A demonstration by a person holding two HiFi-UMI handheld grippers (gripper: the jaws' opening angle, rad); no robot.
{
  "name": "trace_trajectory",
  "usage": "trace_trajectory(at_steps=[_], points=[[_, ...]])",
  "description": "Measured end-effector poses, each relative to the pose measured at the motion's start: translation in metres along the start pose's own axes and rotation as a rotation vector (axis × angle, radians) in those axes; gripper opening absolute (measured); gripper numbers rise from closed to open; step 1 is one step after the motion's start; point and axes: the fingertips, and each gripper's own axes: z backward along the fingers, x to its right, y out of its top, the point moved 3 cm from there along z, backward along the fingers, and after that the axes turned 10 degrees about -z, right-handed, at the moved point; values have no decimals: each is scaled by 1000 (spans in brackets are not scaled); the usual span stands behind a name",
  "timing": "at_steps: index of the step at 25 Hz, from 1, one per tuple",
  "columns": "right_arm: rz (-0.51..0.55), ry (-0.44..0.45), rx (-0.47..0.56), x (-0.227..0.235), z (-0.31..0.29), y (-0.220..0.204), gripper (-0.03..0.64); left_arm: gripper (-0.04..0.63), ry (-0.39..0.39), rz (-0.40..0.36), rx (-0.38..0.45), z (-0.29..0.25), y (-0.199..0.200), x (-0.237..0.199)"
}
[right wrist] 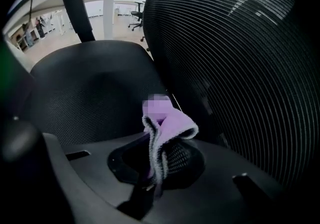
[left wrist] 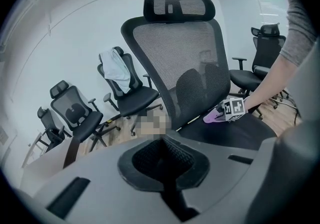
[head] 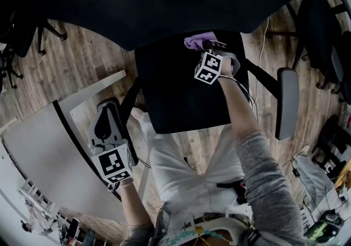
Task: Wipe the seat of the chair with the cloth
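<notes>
The black chair seat (head: 181,89) lies straight below me, its mesh backrest (right wrist: 240,58) rising at the far side. My right gripper (head: 207,46) is at the seat's far edge by the backrest, shut on a purple cloth (head: 196,40). In the right gripper view the cloth (right wrist: 167,124) folds up out of the right gripper (right wrist: 154,167), just above the seat (right wrist: 90,88). My left gripper (head: 107,112) hangs off the seat's left side, shut with nothing in it. From the left gripper (left wrist: 165,143) the cloth (left wrist: 214,114) shows small on the seat (left wrist: 235,135).
A white desk (head: 49,162) stands at the left. The chair's right armrest (head: 287,102) sticks out at the right. Other office chairs (left wrist: 80,113) stand around on the wooden floor (head: 93,58), one draped with a white cloth (left wrist: 116,66).
</notes>
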Motion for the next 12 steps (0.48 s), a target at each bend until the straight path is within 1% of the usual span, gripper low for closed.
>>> trace_trajectory(at_steps=[7, 12], points=[[-27, -34, -29, 13, 6, -20, 48, 8, -8, 9, 0, 0, -1, -1], [-61, -63, -57, 27, 12, -36, 48, 8, -4, -1, -3, -1, 2, 0]])
